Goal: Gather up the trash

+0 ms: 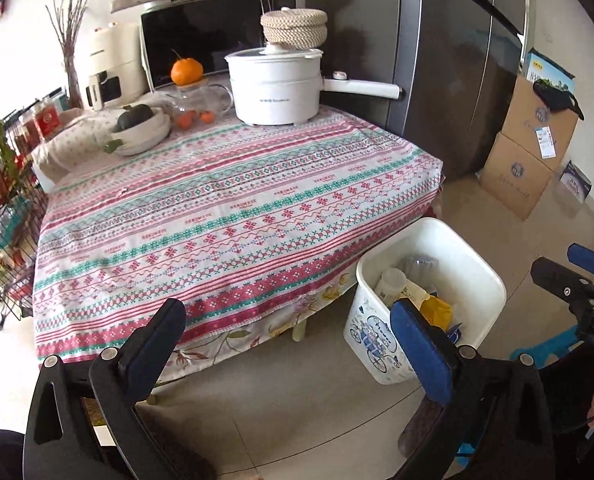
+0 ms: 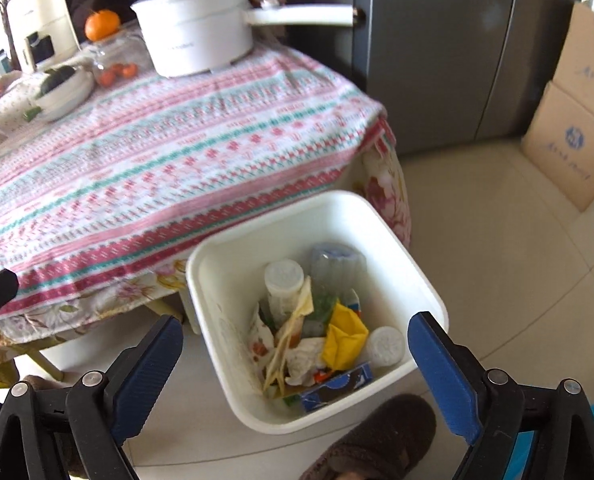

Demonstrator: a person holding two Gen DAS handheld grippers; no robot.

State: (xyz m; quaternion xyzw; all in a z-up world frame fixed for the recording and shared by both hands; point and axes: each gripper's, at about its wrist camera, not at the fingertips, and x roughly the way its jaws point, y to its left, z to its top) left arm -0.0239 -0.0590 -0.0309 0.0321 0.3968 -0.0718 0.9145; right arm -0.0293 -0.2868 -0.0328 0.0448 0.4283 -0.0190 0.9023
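A white trash bin point(image 2: 217, 276) stands on the floor by the table's corner; it also shows in the left wrist view point(image 1: 485, 276). It holds trash: white bottles point(image 2: 283, 280), a clear plastic bottle point(image 2: 337, 262), a yellow wrapper point(image 2: 343, 336), crumpled paper point(image 2: 303, 358) and a blue carton point(image 2: 337, 386). My right gripper point(image 2: 297, 344) is open and empty, right above the bin. My left gripper point(image 1: 289, 328) is open and empty, above the table's front edge, left of the bin. The right gripper point(image 1: 577, 276) shows at the right edge of the left wrist view.
The table has a patterned cloth point(image 1: 217, 208). At its back stand a white pot point(image 1: 275, 84), an orange point(image 1: 187, 71), a bowl point(image 1: 145, 132) and a microwave point(image 1: 213, 36). A wire rack point(image 1: 1, 208) is left, a fridge point(image 1: 449, 80) and cardboard boxes point(image 1: 525, 156) right. A brown slipper point(image 2: 377, 440) is below the bin.
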